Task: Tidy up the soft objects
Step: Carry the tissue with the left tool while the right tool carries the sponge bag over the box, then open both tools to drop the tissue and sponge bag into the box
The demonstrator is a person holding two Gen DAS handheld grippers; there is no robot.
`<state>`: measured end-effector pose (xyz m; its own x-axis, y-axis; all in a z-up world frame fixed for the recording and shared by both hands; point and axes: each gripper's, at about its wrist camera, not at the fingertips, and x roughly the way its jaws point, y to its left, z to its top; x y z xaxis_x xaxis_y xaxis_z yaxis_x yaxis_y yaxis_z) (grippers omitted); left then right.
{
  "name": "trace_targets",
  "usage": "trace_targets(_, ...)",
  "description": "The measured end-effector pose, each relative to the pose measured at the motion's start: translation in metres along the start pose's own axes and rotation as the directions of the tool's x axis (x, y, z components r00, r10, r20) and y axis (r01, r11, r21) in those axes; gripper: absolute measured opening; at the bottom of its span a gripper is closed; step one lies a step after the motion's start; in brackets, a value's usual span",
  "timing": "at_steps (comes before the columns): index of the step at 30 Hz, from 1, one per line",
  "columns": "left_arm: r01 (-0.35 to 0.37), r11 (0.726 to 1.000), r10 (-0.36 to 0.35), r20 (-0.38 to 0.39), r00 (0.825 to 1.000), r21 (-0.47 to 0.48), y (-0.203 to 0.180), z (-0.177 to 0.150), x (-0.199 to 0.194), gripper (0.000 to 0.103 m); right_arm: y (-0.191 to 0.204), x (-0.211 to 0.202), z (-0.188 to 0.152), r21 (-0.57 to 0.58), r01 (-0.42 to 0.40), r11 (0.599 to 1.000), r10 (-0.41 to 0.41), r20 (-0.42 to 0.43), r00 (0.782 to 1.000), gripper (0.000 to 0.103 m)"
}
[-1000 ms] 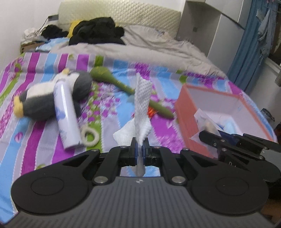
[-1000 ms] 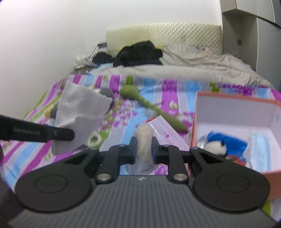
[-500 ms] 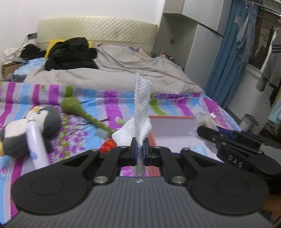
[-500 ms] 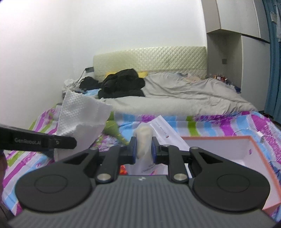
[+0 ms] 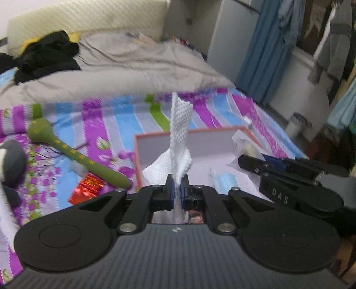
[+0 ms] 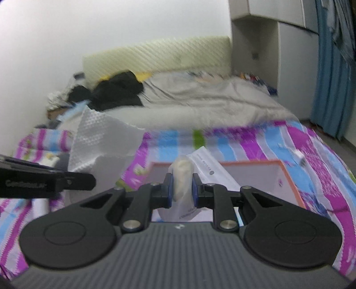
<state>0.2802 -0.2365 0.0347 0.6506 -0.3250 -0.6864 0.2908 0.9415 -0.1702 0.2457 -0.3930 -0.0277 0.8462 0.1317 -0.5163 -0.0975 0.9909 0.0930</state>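
The left gripper (image 5: 176, 193) has its jaws clamped on a white embossed paper towel (image 5: 179, 135), which stands up from the grip in a twisted strip and bunches out just above the blue pads; the same towel shows in the right wrist view (image 6: 104, 144) as a broad crumpled sheet held at the tip of the left gripper's black finger. The right gripper (image 6: 181, 189) has its jaws pressed together on a clear plastic packet (image 6: 201, 165) with a pale, soft lump inside, the lump squeezed between the two pads and the flat printed part of the packet sticking out to the right. Both grippers hang over an orange-rimmed box (image 5: 195, 131) with a white inside, which sits on the striped bedspread (image 5: 111, 120). A light blue face mask (image 5: 224, 181) lies on the floor of the box. To the left of the box on the bedspread lie a green long-handled soft toy (image 5: 73, 153), a shiny red packet (image 5: 86, 189) just beside its handle end, and at the frame edge a grey and white plush penguin (image 5: 11, 164). Farther back a grey quilt (image 5: 124, 66) covers the bed, with black clothes (image 5: 44, 55) heaped near the quilted headboard (image 5: 89, 17).
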Motion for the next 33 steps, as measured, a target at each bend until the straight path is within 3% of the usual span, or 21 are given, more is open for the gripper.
trace_targets(5, 0.031, 0.999, -0.027, -0.105, 0.994, 0.036, -0.020, -0.005, 0.050, 0.007, -0.031, 0.023, -0.016, 0.026, 0.063, 0.998, -0.060, -0.109, 0.992, 0.021)
trace_targets(11, 0.044, 0.997, -0.031, -0.188, 0.982, 0.067, -0.028, -0.015, 0.096, 0.007, -0.058, 0.045, -0.044, 0.047, 0.126, 0.991, -0.112, -0.231, 0.967, 0.022)
trace_targets(20, 0.057, 0.994, -0.031, -0.251, 0.968, 0.097, -0.034, -0.024, 0.113, 0.007, -0.072, 0.050, -0.062, 0.104, 0.125, 0.987, -0.092, -0.273, 0.957, 0.024)
trace_targets(22, 0.051, 0.994, -0.025, -0.247, 0.969, 0.101, -0.036, -0.025, 0.112, 0.013, -0.073, 0.050, -0.061, 0.115, 0.120, 0.986, -0.084, -0.275, 0.958, 0.029)
trace_targets(24, 0.038, 0.994, -0.013, -0.236, 0.972, 0.101, -0.037, -0.024, 0.110, 0.035, -0.076, 0.047, -0.061, 0.146, 0.113, 0.983, -0.070, -0.273, 0.959, 0.037)
trace_targets(26, 0.035, 0.995, -0.015, -0.219, 0.976, 0.091, -0.036, -0.022, 0.105, 0.047, -0.081, 0.044, -0.060, 0.180, 0.119, 0.976, -0.068, -0.268, 0.961, 0.039)
trace_targets(33, 0.028, 0.996, -0.018, -0.116, 0.993, 0.084, -0.035, -0.018, 0.069, 0.048, -0.081, 0.020, -0.051, 0.221, 0.117, 0.968, -0.070, -0.211, 0.975, 0.039)
